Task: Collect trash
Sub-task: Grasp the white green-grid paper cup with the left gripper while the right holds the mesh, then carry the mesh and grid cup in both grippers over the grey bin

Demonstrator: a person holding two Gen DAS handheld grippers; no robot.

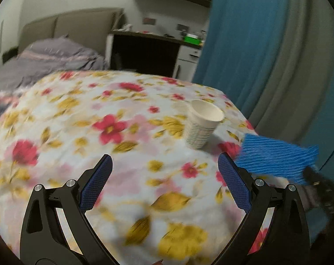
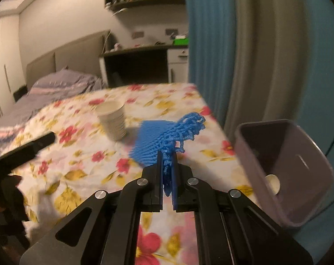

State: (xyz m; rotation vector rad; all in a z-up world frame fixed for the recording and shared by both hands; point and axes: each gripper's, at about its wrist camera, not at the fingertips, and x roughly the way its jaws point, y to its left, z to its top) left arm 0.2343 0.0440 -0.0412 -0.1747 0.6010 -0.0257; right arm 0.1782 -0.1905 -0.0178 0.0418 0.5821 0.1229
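A white paper cup [image 1: 201, 124] stands upright on the floral tablecloth [image 1: 114, 145], ahead and right of my left gripper [image 1: 164, 161], which is open and empty above the cloth. The cup also shows in the right wrist view [image 2: 112, 119]. My right gripper [image 2: 167, 154] is shut on a blue foam net [image 2: 167, 139] and holds it above the cloth, right of the cup. The net shows at the right edge of the left wrist view [image 1: 277, 159]. A dark plastic bin [image 2: 284, 172] sits at the table's right side, with a small white round thing inside.
A blue and grey curtain [image 2: 244, 55] hangs close along the table's right side. A bed with a purple cover [image 1: 47, 59] and a desk [image 1: 149, 50] lie beyond the table. The left gripper's arm [image 2: 23, 152] shows at the left of the right wrist view.
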